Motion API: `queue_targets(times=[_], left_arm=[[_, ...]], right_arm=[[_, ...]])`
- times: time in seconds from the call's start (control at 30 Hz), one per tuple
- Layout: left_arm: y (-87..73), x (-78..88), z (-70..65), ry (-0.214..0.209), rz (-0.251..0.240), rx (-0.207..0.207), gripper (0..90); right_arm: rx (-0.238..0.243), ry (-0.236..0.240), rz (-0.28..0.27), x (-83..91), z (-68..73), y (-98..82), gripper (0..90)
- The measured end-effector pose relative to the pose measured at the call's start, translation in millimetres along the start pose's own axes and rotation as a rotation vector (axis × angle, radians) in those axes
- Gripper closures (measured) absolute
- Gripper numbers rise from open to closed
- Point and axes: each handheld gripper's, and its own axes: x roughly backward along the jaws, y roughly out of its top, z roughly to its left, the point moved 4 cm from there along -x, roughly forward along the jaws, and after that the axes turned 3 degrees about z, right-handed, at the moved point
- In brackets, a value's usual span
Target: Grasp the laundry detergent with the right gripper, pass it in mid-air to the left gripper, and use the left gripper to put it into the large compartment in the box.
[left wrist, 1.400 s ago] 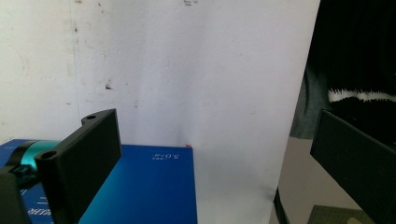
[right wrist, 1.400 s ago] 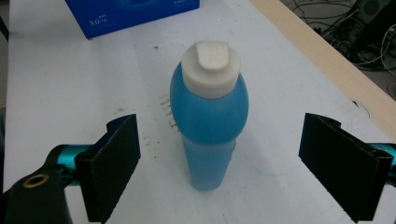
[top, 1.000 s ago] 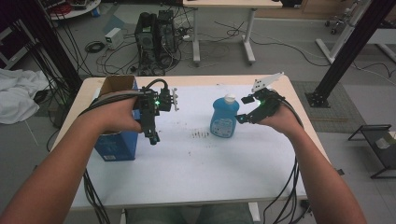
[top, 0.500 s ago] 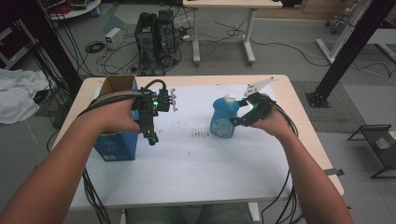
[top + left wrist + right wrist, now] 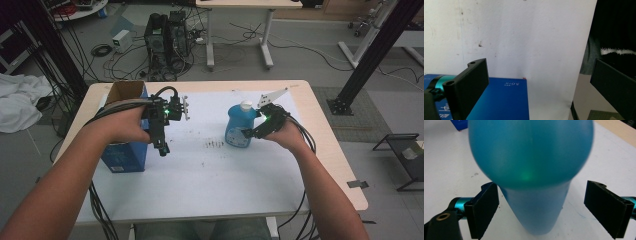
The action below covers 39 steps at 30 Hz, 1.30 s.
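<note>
A: Where does the blue bottle (image 5: 240, 127) stand relative to the right tool (image 5: 253, 131)?

B: Upright on the white surface (image 5: 220, 170). The right tool sits just beside the bottle's right flank, low on its body. In the right gripper view the bottle (image 5: 531, 170) rises between the two black jaws, which stand spread on either side of it. The jaw at the left of that view lies at the edge of the bottle's outline; whether it touches cannot be told. The other jaw stands clear of the bottle.

A: And the left tool (image 5: 161, 142)?

B: Well to the left of the bottle, above the surface and just beside the blue box (image 5: 125, 150). Its jaws point downward and stand wide apart with nothing between them; the left gripper view shows the box (image 5: 499, 100) lying under them.

A: What is hidden or unclear?

B: In the right gripper view the bottle is blurred and its top is cut off. The print on the box is too small to read.

A: How does the bottle look?

B: Translucent blue, broad at the shoulder, narrower lower down, with a white cap (image 5: 245, 105) and a pale label on its front.
</note>
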Motion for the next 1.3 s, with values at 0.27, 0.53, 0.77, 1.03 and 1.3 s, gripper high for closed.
queue_targets(times=[0.27, 0.53, 0.77, 1.03, 1.3], left_arm=[[-3.0, -0.7, -0.1, -0.005, -0.002, 0.012, 1.8], [-3.4, -1.9, -0.4, -0.005, 0.001, 0.01, 1.8], [-3.2, -1.9, -0.4, 0.003, 0.0, 0.01, 1.8], [-2.6, -2.2, -0.2, 0.002, -0.003, 0.011, 1.7], [-1.3, -2.9, -0.1, 0.0, -0.008, 0.015, 1.8]], right_arm=[[0.007, 0.011, -0.028, -12.5, -0.7, -2.1, 11.6], [-0.011, 0.003, -0.055, -16.7, 0.2, -6.0, 11.6], [-0.007, 0.005, -0.086, -19.1, 0.1, -8.2, 11.6], [0.011, -0.003, -0.108, -23.6, 1.1, -9.0, 11.7], [0.017, -0.002, -0.118, -27.5, 1.2, -12.6, 12.0]])
